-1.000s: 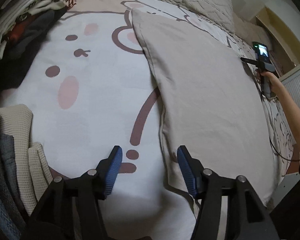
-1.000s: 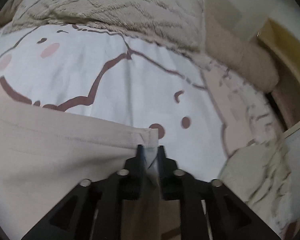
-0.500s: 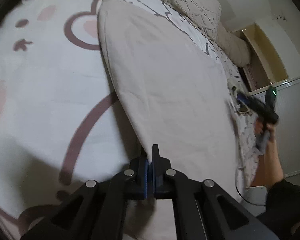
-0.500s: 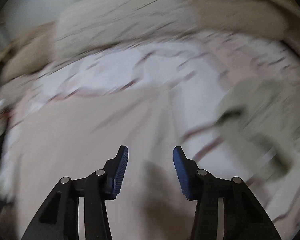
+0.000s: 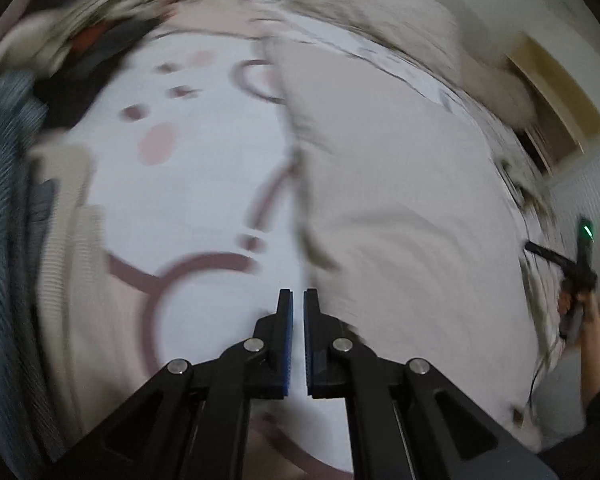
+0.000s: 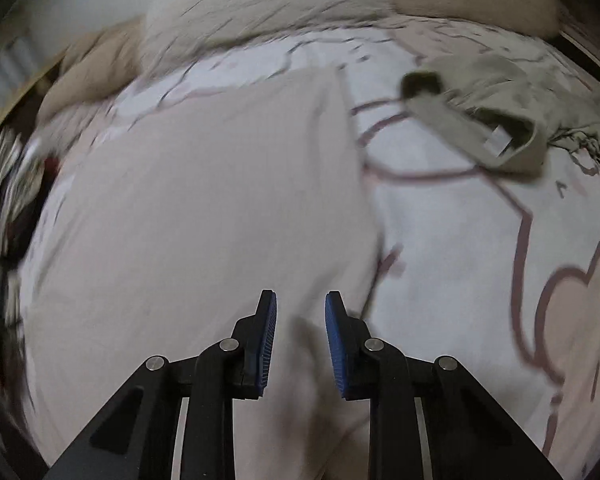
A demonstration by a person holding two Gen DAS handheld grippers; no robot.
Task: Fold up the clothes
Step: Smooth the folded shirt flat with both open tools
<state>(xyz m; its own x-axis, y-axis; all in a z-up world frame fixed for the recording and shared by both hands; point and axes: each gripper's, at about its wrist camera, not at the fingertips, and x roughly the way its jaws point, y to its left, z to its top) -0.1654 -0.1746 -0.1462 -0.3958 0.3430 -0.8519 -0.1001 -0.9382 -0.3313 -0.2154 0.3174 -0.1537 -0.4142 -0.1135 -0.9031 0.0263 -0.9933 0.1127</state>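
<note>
Now our left gripper has clenched shut, seemingly empty; our right gripper, having released the beige cloth, is closing above it; regrasp needed.

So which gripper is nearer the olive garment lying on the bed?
Right. The right gripper is over the beige cloth, the olive garment just beyond its edge. The left gripper is at the cloth's opposite side.

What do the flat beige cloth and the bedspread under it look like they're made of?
Flat beige cloth: thin, matte woven fabric, probably cotton; it shows soft ripples and a stitched edge. White cartoon-print bedspread: smooth matte printed fabric, fibre unclear through blur.
</note>
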